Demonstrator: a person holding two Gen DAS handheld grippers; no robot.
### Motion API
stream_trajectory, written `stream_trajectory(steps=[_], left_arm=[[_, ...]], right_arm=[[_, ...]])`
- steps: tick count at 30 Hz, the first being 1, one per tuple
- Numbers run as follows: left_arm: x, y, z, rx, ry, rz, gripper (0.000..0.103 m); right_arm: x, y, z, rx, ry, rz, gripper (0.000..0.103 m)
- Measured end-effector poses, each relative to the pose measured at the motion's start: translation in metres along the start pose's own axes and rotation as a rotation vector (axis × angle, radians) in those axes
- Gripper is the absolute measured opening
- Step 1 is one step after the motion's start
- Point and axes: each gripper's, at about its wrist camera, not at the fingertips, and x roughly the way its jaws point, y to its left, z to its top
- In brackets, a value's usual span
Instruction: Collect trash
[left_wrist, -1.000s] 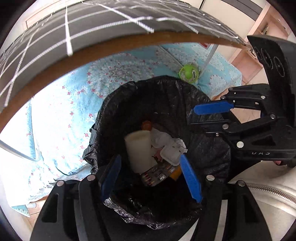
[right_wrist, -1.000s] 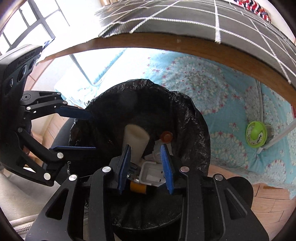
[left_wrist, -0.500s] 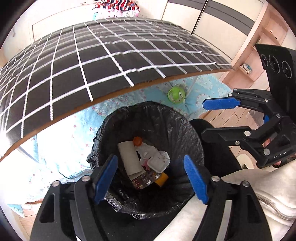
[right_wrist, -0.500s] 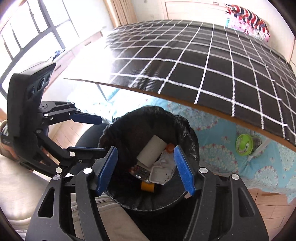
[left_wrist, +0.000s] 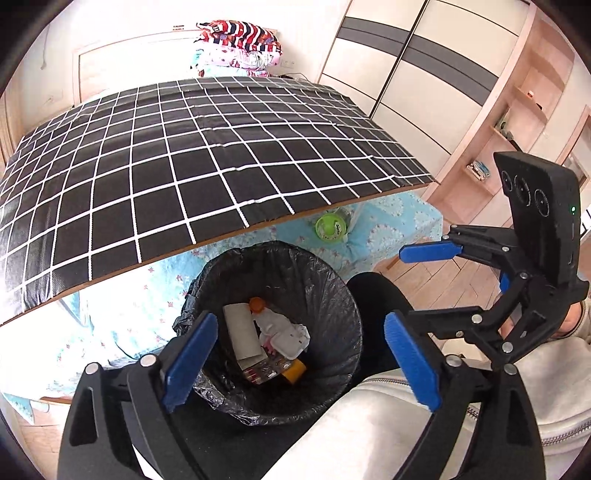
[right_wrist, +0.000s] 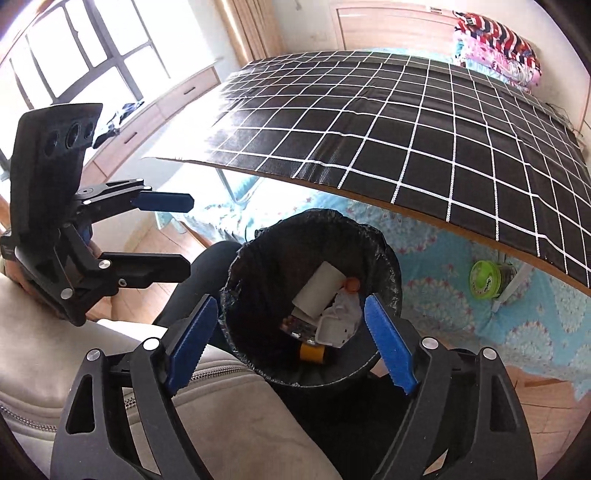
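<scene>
**What the views hide or cut off**

Bin (left_wrist: 325, 280): near rim covered by the left gripper (left_wrist: 301, 363) arms in the left view; by the right gripper (right_wrist: 291, 343) arms in the right view. Floor of the bin not visible under the trash.

Trash pile: yellow roll (right_wrist: 313, 353) partly buried; blister pack (left_wrist: 264, 371) print too small to read; orange cap (left_wrist: 257, 304) sits on a body I cannot make out.

Green lid (right_wrist: 484, 278): label unreadable, container behind it half under the checkered tabletop (right_wrist: 424, 122).

Tabletop's far right corner cut by the right view's edge. Shelf items (left_wrist: 478, 170) too small to identify. Window (right_wrist: 74, 55) blown out; nothing outside discernible.
</scene>
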Motion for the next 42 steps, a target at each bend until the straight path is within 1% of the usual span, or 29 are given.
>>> stream_trajectory(steps=[3,11,42], left_arm=[[-0.006,-0.005,-0.0006,0.011,-0.011,-0.001,0.095],[-0.0097,-0.0067,-0.0025,0.005,0.005,0.001,0.095],[-0.0106,-0.007,-0.0019,0.01,-0.006,0.0,0.095]], right_arm=[[-0.0029,0.0041,-0.0015,-0.011,0.005,0.0,0.084],[-0.0013,0.0049,-0.0038,-0.019,0.018,0.016,0.085],[-0.0027,0.0096,-0.0015,-0.035,0.018,0.015,0.085]])
